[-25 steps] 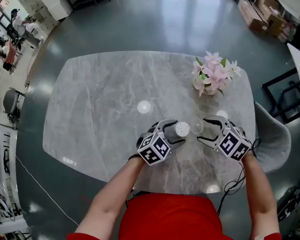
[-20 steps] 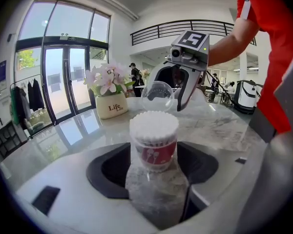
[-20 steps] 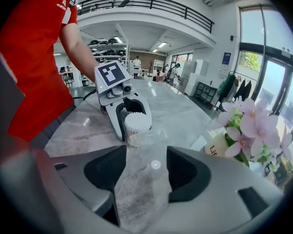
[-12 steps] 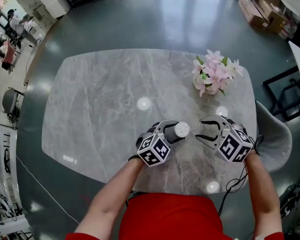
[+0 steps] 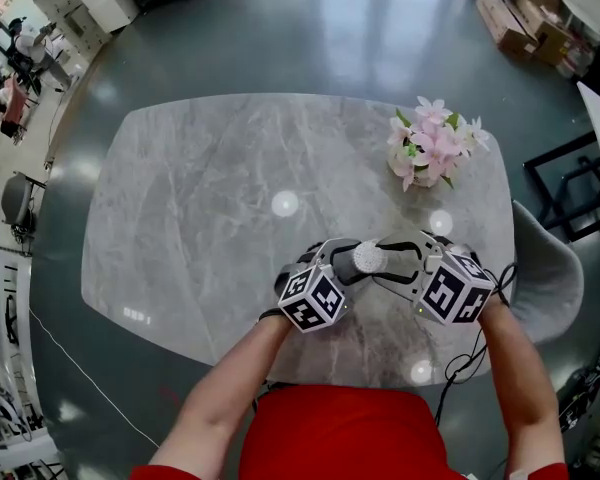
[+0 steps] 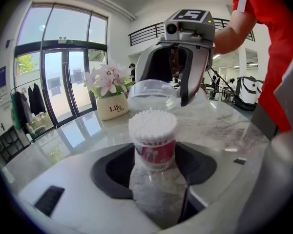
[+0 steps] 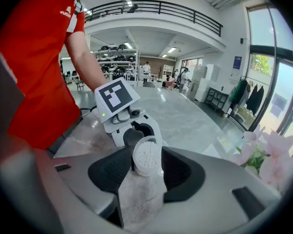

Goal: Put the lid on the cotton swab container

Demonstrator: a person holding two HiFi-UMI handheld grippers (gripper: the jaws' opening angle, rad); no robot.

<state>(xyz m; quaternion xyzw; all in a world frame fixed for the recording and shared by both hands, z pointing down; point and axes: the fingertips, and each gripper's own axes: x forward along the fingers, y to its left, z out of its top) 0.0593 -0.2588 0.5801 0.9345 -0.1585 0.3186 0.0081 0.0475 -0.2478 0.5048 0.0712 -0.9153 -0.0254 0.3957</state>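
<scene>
1. The left tongs [image 5: 348, 261] are clamped on the sides of the tub [image 6: 152, 138]. The tub is uncapped, packed with swabs, and upright between them above the worktop [image 5: 200, 198].
2. The clear lid [image 6: 151, 95] hangs just above and beyond the tub's top, not seated.
3. The right tongs [image 5: 388, 262] face the tub from its right, closing with the lid between them.
4. The flowers [image 5: 430, 148] stand well beyond the tub, to its right.

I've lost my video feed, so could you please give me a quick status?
Left gripper holds cotton swab container upright. Right gripper closing on clear lid, not seated yet. Nothing in between.
</scene>
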